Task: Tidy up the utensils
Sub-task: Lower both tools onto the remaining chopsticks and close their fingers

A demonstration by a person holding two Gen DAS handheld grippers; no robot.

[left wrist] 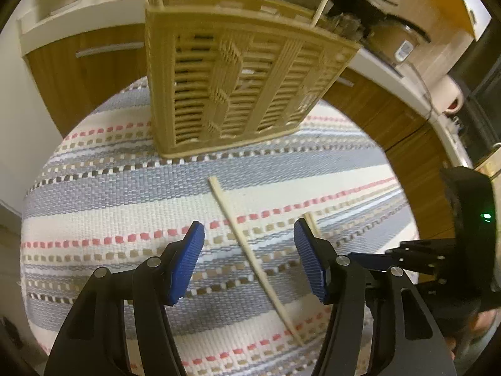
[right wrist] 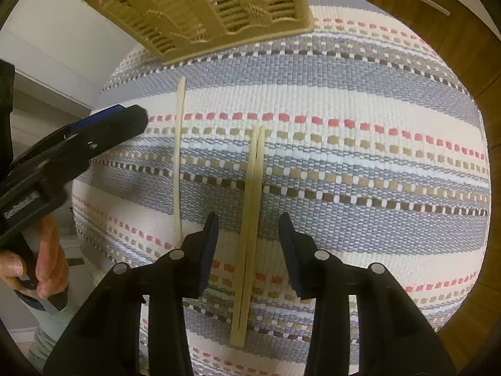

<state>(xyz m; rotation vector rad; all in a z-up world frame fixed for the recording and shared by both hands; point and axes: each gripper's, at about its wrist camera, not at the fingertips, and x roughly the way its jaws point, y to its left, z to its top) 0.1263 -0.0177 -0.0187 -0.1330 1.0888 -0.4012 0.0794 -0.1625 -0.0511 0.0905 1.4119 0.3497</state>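
Observation:
A tan slatted utensil basket (left wrist: 238, 84) stands at the far side of a striped woven mat (left wrist: 109, 203). One pale chopstick (left wrist: 250, 250) lies slanted on the mat, between the blue pads of my left gripper (left wrist: 249, 228), which is open and hovers just above it. In the right wrist view, a pair of chopsticks (right wrist: 250, 219) lies side by side, running between the fingers of my right gripper (right wrist: 249, 219). Its jaws are open, with a gap on each side of the pair. The single chopstick (right wrist: 179, 156) lies left of the pair, and the basket (right wrist: 203, 9) is beyond.
A chopstick (left wrist: 322, 3) stands upright in the basket. Wooden cabinet doors with a metal handle (left wrist: 109, 48) and a white counter edge lie behind the mat. A white cup (left wrist: 451, 94) sits far right. A person's hand (right wrist: 47, 266) holds the left gripper (right wrist: 94, 134).

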